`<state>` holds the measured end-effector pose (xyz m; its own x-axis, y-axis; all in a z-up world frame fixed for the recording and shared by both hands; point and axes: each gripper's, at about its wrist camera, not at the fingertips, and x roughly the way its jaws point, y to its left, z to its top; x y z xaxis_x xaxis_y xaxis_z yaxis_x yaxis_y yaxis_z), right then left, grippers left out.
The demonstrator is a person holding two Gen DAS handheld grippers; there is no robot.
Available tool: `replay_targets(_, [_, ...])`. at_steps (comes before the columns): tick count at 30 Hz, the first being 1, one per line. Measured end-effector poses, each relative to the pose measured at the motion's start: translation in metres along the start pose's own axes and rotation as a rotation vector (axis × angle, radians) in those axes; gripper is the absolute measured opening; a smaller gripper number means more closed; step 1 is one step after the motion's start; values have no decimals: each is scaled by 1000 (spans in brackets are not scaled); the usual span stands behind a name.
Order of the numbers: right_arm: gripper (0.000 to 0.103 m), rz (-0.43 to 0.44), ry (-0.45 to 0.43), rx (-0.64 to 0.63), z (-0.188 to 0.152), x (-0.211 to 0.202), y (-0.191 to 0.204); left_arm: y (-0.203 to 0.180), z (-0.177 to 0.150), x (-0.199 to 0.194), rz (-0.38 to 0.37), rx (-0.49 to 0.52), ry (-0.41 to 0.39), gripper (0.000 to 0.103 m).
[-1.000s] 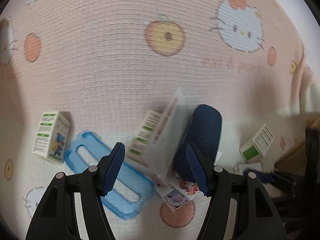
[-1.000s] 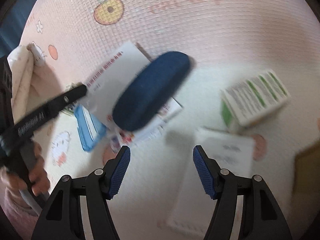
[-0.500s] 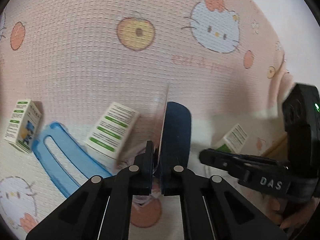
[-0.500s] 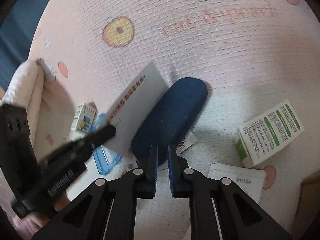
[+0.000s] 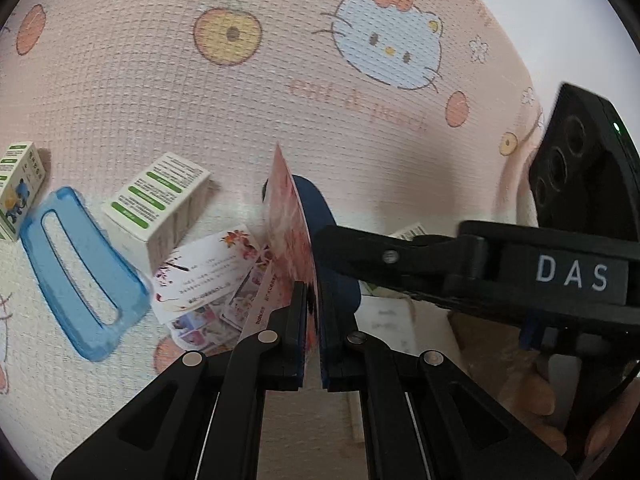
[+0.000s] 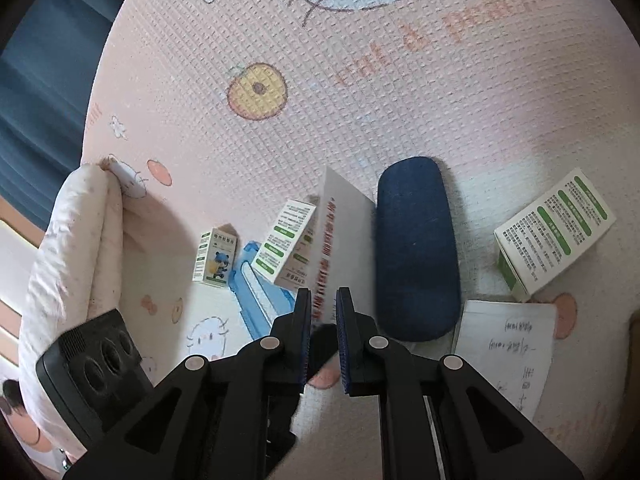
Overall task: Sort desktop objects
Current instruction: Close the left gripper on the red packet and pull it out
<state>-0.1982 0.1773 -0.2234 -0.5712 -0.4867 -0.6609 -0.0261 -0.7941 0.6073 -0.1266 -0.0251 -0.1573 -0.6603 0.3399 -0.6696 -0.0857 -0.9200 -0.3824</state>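
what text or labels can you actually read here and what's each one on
"DAS": white letters on the right tongs' black body.
"bebe...": partly legible, on the card in the left tongs.
Red print on that card, the green-striped boxes, the handwritten sheet and the mat's pink lettering: too blurred or small.

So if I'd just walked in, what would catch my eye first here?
Probably the two black grippers, left gripper and right gripper, both pinching one thin printed card held on edge above the pink cartoon mat. Just right of the card lies a dark blue case, with green-and-white boxes scattered around.
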Motion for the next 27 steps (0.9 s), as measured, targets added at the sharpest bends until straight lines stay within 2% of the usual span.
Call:
replay_targets(3, [15,-29,23,-19,2,3,3,-3,1,0,12,14,5,6])
replay_targets(8, [15,-74,5,-32,4,1,2,-8,-1,-4,21,40,9,6])
replay_targets(13, [15,4,9,-12,5,-6,4,-13,-5,-6,19,63,11,6])
replay_targets(16, [15,-11,34,-55,4,-1,10,-14,-6,-6,18,57,10,7])
replay_targets(18, [15,-65,59,-98,-1,5,12,-15,-6,-6,19,60,15,8])
replay_targets(20, [15,-60,68,-74,-5,9,7,-19,-7,-5,29,80,26,9])
replay_targets(22, [15,-45,61,-45,-7,9,1,-25,-9,-6,33,116,40,12])
replay_targets(25, [15,-55,42,-26,-9,5,-4,-33,-10,-16,35,153,31,25])
replay_targets(27, [15,-86,30,-30,-9,3,-6,-37,-12,-28,44,178,11,39])
